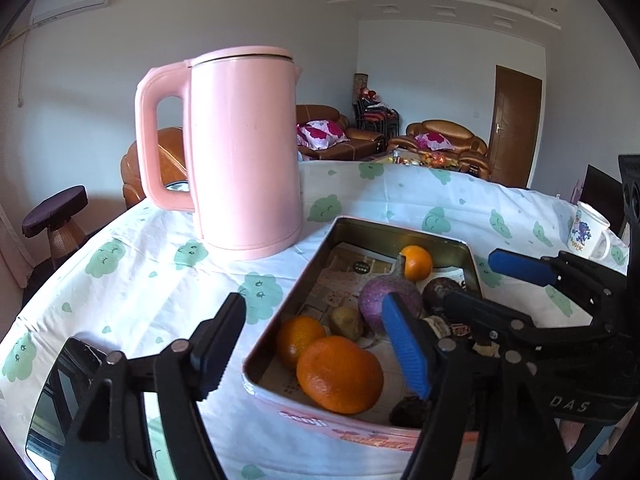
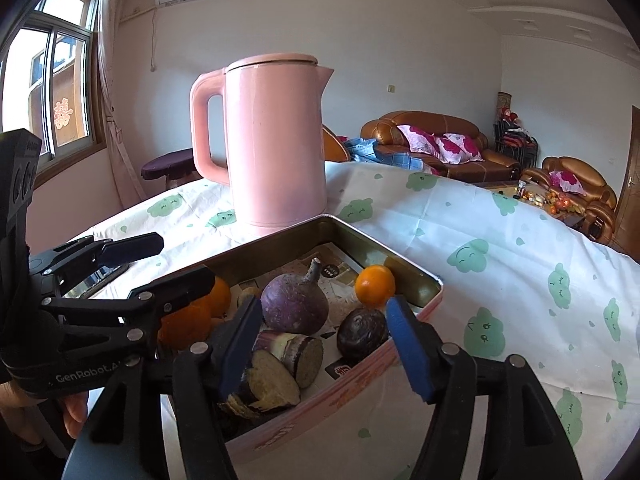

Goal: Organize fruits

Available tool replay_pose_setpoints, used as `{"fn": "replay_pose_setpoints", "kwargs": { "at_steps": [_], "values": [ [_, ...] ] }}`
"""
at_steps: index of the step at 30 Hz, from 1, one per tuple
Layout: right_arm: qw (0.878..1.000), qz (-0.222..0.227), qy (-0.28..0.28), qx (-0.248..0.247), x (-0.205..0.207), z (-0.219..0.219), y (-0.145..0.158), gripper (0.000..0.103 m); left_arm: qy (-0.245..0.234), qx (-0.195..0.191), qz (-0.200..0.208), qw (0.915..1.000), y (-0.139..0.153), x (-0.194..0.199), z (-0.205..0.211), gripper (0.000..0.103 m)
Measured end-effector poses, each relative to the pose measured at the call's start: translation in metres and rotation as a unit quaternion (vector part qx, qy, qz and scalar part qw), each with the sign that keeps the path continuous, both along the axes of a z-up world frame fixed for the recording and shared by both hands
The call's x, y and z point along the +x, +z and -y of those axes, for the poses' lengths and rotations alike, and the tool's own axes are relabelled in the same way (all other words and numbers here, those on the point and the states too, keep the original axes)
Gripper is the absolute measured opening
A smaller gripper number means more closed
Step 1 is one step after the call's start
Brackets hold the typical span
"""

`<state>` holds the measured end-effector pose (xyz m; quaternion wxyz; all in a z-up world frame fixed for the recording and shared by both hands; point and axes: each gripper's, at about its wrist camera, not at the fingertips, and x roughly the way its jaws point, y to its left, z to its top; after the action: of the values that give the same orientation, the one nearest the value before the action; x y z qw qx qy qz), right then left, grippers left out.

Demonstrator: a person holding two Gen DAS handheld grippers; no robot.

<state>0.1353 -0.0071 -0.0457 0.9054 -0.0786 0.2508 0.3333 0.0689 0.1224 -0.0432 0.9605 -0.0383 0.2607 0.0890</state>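
A pink-sided metal tin point(image 1: 352, 222) point(image 2: 434, 280) on the table holds three oranges point(image 1: 340, 374) point(image 1: 417, 262) point(image 2: 375, 285), a purple turnip point(image 1: 376, 300) point(image 2: 295, 300), a small potato point(image 1: 346, 322), a dark passion fruit point(image 2: 362, 334), a cut sweet potato point(image 2: 266, 380) and a cut cane piece point(image 2: 300, 354). My left gripper point(image 1: 316, 344) is open and empty over the tin's near left corner. My right gripper point(image 2: 328, 344) is open and empty over the tin's near edge; it also shows in the left wrist view point(image 1: 472, 276).
A pink kettle point(image 1: 244, 148) point(image 2: 276, 140) stands just behind the tin. A white mug point(image 1: 590, 232) sits at the table's far right. A dark phone point(image 1: 60, 392) lies at the near left. The cloth-covered table point(image 2: 500, 280) drops off behind.
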Motion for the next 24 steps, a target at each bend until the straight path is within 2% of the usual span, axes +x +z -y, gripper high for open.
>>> {"fn": "replay_pose_setpoints", "kwargs": {
  "at_steps": [2, 4, 6, 15, 24],
  "values": [
    [1.000, 0.013, -0.009, 0.007, -0.005, 0.007, 0.006, 0.074, -0.002, -0.004, 0.011, 0.9999, 0.005, -0.005, 0.000, 0.082],
    [1.000, 0.022, -0.013, 0.013, -0.010, 0.014, 0.012, 0.075, 0.000, -0.002, 0.020, 0.9998, 0.009, -0.009, 0.002, 0.091],
    [0.999, 0.030, -0.023, 0.013, -0.015, 0.020, 0.016, 0.075, -0.001, 0.000, 0.028, 0.9996, 0.013, -0.014, 0.005, 0.095],
    [0.992, 0.089, -0.087, -0.001, -0.037, 0.054, 0.027, 0.075, -0.018, 0.014, 0.065, 0.9976, 0.031, -0.031, 0.025, 0.100],
    [0.988, 0.115, -0.100, 0.004, -0.055, 0.070, 0.041, 0.077, -0.023, 0.025, 0.073, 0.9968, 0.036, -0.035, 0.039, 0.102]
  ]
}}
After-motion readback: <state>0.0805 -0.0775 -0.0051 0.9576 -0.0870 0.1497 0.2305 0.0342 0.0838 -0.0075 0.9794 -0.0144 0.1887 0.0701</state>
